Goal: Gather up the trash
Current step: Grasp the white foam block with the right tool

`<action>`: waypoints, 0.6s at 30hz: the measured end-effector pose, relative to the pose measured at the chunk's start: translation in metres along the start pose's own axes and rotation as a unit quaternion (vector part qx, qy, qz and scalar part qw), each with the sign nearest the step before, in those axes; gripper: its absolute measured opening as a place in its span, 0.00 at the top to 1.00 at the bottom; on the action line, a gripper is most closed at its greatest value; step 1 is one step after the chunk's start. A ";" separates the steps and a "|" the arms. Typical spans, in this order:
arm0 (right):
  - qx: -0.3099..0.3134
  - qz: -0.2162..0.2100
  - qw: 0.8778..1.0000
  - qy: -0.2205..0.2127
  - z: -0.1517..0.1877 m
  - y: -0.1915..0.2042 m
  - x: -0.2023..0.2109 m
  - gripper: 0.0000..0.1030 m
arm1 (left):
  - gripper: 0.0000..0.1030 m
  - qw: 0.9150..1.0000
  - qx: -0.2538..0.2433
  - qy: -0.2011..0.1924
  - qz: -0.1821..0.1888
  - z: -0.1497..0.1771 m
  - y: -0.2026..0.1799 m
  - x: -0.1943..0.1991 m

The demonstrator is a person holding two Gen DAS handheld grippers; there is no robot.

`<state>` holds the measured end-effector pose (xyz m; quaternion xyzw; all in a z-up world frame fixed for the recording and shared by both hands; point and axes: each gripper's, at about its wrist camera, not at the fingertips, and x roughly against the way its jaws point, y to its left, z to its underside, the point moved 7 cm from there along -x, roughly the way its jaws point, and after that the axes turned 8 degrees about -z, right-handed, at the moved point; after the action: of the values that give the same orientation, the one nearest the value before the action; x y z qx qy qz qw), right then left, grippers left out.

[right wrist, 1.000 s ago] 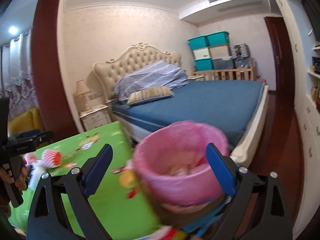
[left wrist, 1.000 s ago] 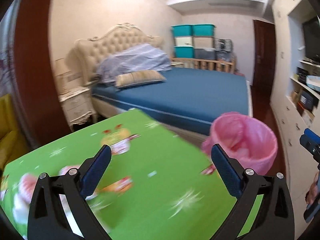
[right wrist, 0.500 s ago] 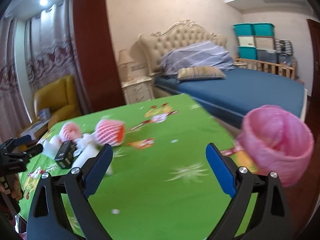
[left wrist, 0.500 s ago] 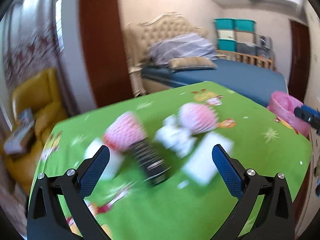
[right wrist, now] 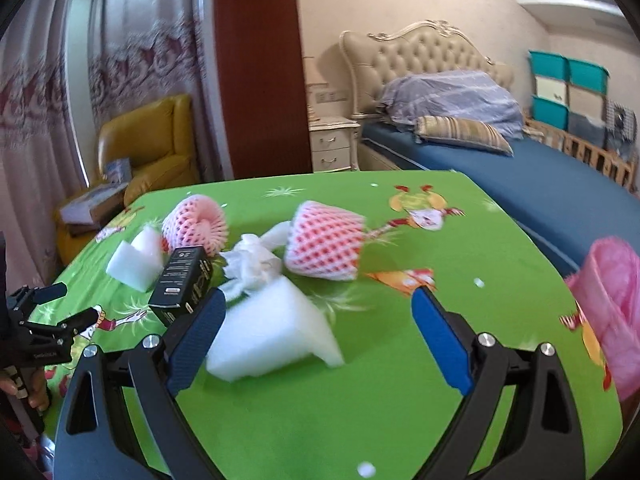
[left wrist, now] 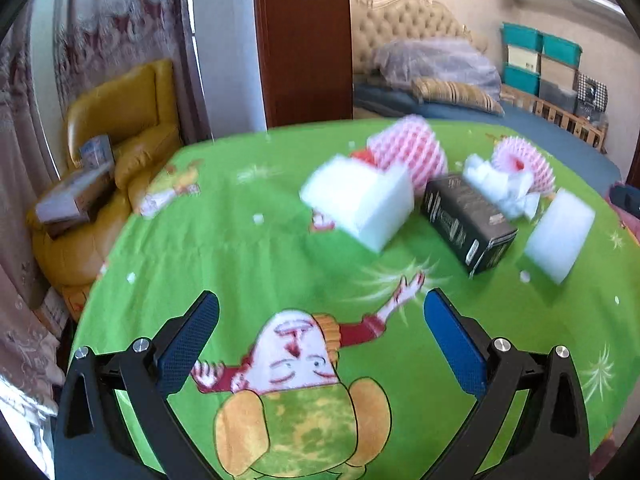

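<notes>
Trash lies on the green cartoon tablecloth [left wrist: 260, 264]. In the left wrist view I see a white foam block [left wrist: 356, 200], a pink foam net [left wrist: 408, 152], a black box [left wrist: 468, 220], crumpled tissue [left wrist: 496, 184], another pink net [left wrist: 524, 164] and a second foam block [left wrist: 560, 236]. My left gripper [left wrist: 320, 300] is open and empty, short of the pile. In the right wrist view my right gripper [right wrist: 320, 298] is open, and a white foam block [right wrist: 272, 328] lies just beyond it, by the tip of its left finger. Behind it are tissue [right wrist: 252, 260], a pink net [right wrist: 324, 244] and the black box [right wrist: 182, 280].
The pink-lined bin [right wrist: 612, 300] stands past the table's right edge. A yellow armchair [left wrist: 120, 128] holding boxes is at the left, beside a brown pillar [right wrist: 260, 68]. A nightstand [right wrist: 332, 144] and a blue bed [right wrist: 540, 176] lie beyond. A hand [right wrist: 24, 388] holds the left gripper at far left.
Both views have swung left, away from the bed and the pink bin, onto the table. The pile of trash has come into view and grown closer. Both grippers stayed open.
</notes>
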<state>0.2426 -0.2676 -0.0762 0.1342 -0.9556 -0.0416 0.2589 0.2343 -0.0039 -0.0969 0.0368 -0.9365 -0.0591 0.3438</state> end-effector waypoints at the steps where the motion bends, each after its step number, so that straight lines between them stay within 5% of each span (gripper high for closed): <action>1: 0.006 -0.004 1.000 0.002 -0.004 0.005 -0.006 0.12 | 0.06 1.000 0.003 0.003 0.002 0.000 -0.001 -0.002; 8: -0.021 -0.021 0.999 0.023 -0.002 0.019 -0.025 0.17 | 0.06 0.999 0.017 0.032 -0.031 0.004 0.004 -0.014; 18: -0.015 0.036 0.997 0.072 0.027 0.032 -0.041 0.13 | 0.06 0.999 0.016 0.036 -0.027 0.008 0.001 -0.014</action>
<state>0.2548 -0.2249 -0.1147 0.0982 -0.9379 -0.0371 0.3307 0.2397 -0.0008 -0.1116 0.0698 -0.9228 -0.0522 0.3754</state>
